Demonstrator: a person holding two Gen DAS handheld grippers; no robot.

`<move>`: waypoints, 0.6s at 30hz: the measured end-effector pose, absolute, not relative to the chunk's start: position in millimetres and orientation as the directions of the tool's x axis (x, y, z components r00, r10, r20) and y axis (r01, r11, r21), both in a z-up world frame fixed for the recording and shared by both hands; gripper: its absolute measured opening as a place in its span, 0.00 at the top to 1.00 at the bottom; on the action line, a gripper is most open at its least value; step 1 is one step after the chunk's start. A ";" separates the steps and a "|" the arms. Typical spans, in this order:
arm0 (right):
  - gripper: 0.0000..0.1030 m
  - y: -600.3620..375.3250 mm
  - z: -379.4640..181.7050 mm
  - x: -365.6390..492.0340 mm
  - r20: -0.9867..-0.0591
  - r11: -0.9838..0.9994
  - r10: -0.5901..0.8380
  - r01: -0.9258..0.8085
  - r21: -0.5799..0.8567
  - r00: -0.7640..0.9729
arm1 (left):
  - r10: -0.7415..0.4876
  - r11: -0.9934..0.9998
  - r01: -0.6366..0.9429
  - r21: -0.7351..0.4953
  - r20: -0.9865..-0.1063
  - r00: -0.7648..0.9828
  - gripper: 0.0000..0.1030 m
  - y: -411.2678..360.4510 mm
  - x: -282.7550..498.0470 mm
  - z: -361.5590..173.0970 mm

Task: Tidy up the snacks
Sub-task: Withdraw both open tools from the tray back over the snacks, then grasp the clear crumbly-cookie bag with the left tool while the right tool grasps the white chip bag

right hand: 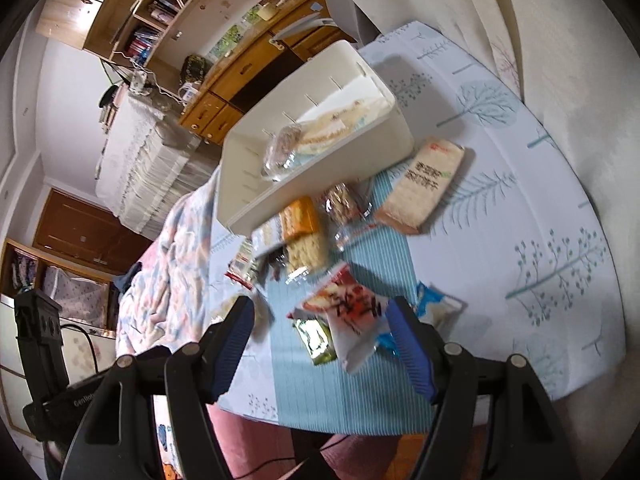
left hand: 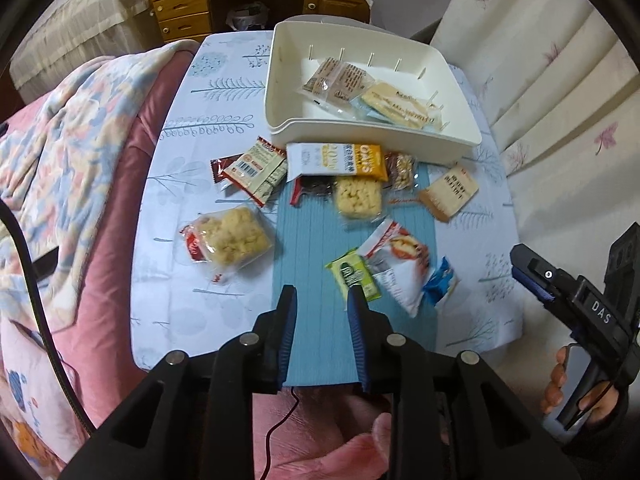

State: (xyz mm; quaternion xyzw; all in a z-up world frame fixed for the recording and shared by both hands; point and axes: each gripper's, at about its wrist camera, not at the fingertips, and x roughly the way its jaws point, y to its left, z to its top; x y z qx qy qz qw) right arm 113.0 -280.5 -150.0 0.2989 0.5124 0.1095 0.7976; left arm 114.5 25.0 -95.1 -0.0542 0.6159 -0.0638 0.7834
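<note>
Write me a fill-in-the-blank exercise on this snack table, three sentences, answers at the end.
1. The white storage bin already holds ____ snack packets.
2. Nearest the left gripper lies a small ____ packet, beside the white and red bag.
3. The right gripper has its jaws ____ above that bag.

Answers: two; green; open
</note>
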 end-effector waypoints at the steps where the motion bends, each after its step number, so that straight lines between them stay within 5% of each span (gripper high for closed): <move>1: 0.32 -279.0 -150.8 110.8 -0.755 0.799 0.476 0.136 0.585 0.451 | -0.166 0.986 0.050 -0.158 -0.959 0.229 0.75 29.1 114.5 -97.5; 9: 0.26 -259.0 -167.8 84.4 -0.789 0.778 0.415 0.271 0.566 0.454 | -0.184 0.975 0.159 -0.158 -0.969 0.167 0.70 61.7 125.1 -120.8; 15: 0.26 -241.0 -174.2 68.0 -0.814 0.755 0.362 0.369 0.542 0.454 | -0.181 0.953 0.268 -0.142 -0.975 0.126 0.57 78.7 138.8 -139.3; 18: 0.22 -232.5 -174.6 61.8 -0.820 0.740 0.334 0.409 0.534 0.466 | -0.174 0.941 0.311 -0.132 -0.978 0.112 0.42 85.9 147.1 -148.1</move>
